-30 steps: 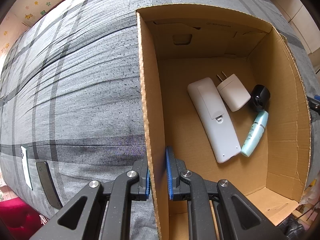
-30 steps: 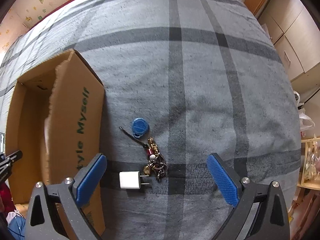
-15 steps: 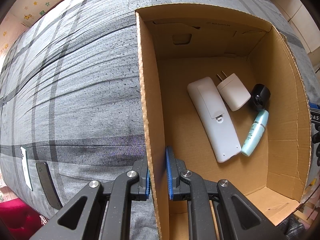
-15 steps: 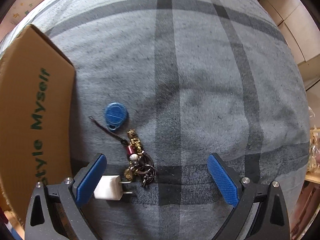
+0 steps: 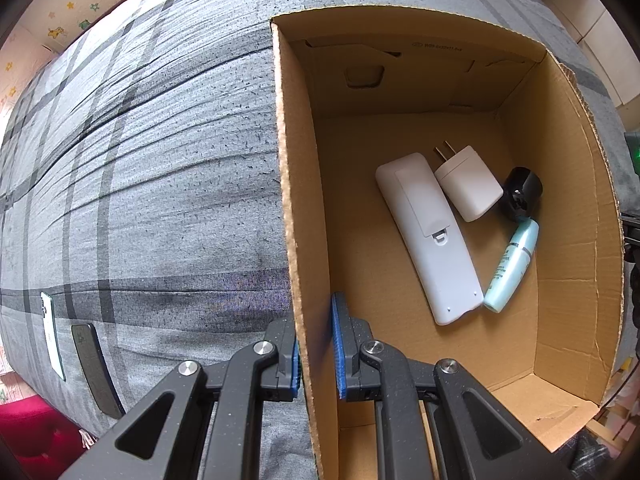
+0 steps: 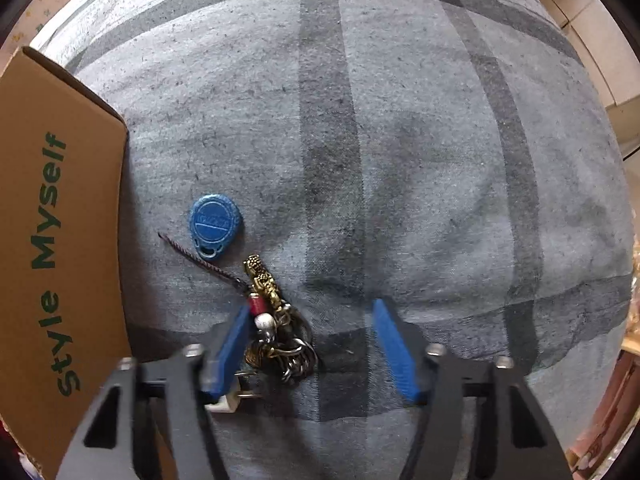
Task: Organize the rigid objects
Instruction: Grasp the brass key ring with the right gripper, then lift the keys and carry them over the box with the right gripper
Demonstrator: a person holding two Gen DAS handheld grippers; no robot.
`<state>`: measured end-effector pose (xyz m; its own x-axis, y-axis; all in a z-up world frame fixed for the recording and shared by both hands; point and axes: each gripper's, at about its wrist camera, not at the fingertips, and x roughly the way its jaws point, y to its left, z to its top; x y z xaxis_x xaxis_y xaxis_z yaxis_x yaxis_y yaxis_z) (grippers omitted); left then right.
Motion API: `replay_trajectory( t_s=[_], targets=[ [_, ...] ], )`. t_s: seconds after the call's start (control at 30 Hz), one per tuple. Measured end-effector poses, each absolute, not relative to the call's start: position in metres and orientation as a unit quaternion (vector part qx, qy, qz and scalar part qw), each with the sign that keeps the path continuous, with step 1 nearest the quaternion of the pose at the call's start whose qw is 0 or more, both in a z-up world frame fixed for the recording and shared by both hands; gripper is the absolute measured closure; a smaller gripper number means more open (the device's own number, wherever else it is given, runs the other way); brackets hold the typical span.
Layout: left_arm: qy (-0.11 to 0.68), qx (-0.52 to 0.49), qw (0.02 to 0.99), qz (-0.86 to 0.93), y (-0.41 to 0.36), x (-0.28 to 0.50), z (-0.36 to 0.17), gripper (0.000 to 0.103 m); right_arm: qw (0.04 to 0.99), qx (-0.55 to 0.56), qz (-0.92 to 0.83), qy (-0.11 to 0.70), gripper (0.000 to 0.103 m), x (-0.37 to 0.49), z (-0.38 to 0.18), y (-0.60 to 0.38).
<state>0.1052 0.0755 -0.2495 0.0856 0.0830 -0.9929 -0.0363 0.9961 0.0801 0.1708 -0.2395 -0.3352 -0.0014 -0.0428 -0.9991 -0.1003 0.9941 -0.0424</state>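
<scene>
Left gripper (image 5: 316, 344) pinches the cardboard box (image 5: 296, 208) wall; remote (image 5: 428, 236), charger (image 5: 468, 188) and tube (image 5: 512, 268) lie inside. Right gripper (image 6: 312, 344), jaws just closing and still apart, straddles the keychain (image 6: 276, 332) on the plaid bedcover (image 6: 400, 140); left pad (image 6: 230, 348) touches it, right pad clear. Blue fob (image 6: 214, 224) lies beyond.

It looked like a home bedroom: a grey plaid bedspread (image 5: 160, 184) filled the frame, cartoon-print wallpaper (image 5: 72, 12) showed at upper left, and cupboard doors (image 6: 592, 52) stood at upper right.
</scene>
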Motion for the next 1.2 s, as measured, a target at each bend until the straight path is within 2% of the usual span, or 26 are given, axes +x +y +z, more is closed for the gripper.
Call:
replay_trajectory(
  t_s=[0.07,0.1,0.53,0.63,1.2],
  targets=[
    [0.675,0.018,0.737,0.041,0.076,0.105,-0.250,0.090,0.703,-0.055,0.024,0.708,0.078,0.173,-0.333,-0.238],
    [0.675,0.018,0.737,0.041,0.075,0.105,-0.249,0.090,0.704,-0.056,0.024,0.707,0.083,0.174,-0.332,-0.238],
    [0.675,0.017,0.736,0.042,0.074,0.106,-0.247,0.090,0.705,-0.039,0.029,0.707,0.084,0.178,-0.304,-0.241],
    [0.675,0.018,0.736,0.043,0.075,0.107,-0.248,0.090,0.707,-0.036,0.032,0.706,0.096,0.176,-0.296,-0.240],
    [0.673,0.023,0.738,0.043,0.072,0.106,-0.245,0.090,0.727,-0.041,0.043,0.684,0.097,0.165,-0.251,-0.231]
  ],
)
